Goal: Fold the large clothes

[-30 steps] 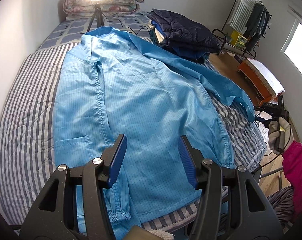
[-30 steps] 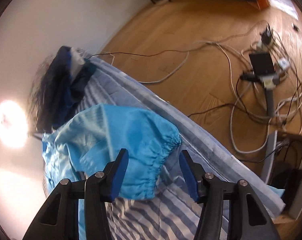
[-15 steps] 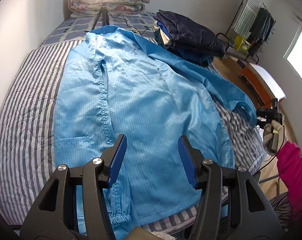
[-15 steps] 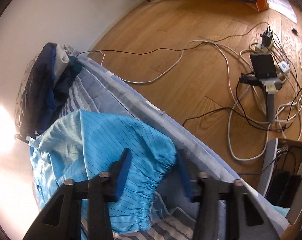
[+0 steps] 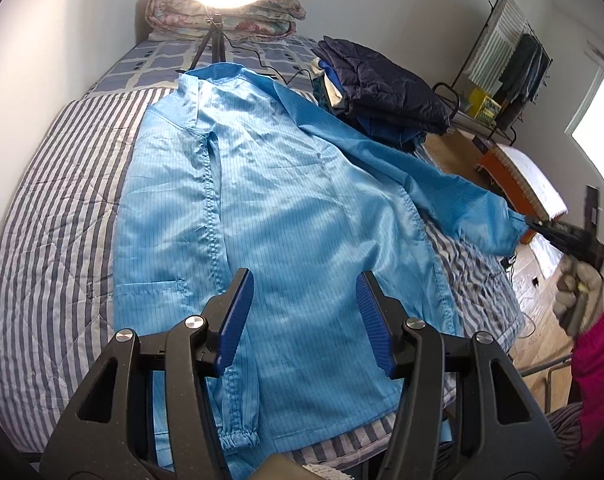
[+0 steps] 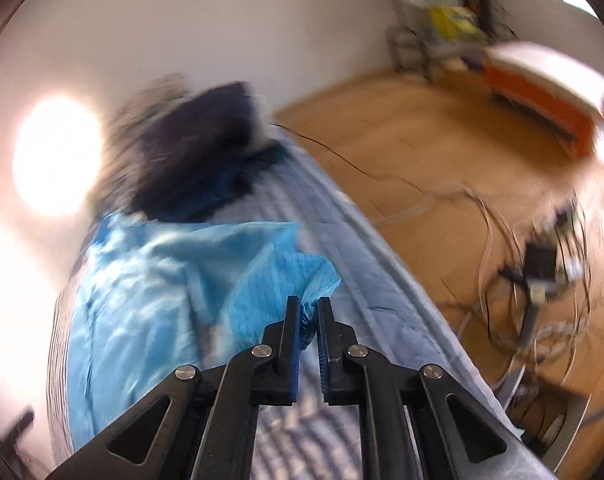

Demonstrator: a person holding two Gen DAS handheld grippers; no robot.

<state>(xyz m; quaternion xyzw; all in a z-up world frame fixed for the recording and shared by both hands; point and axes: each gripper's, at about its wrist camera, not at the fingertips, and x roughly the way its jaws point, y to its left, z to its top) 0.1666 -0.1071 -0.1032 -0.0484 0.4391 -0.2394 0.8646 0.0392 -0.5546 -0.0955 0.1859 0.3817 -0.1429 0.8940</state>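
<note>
Jacket (image 5: 286, 184) of light blue lies spread on your striped bed (image 5: 54, 216). Your right gripper (image 6: 309, 314) has just closed on its sleeve cuff (image 6: 313, 280), lifted off the bed edge. Your left gripper (image 5: 302, 312) hovers half-open above the hem, holding nothing.

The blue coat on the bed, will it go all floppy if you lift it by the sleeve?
Probably floppy: the blue coat lies wrinkled on the bed, and its sleeve sags where the right tool pinches the cuff. It looks thin, so likely light. Its sheen hints it may slide.
</note>
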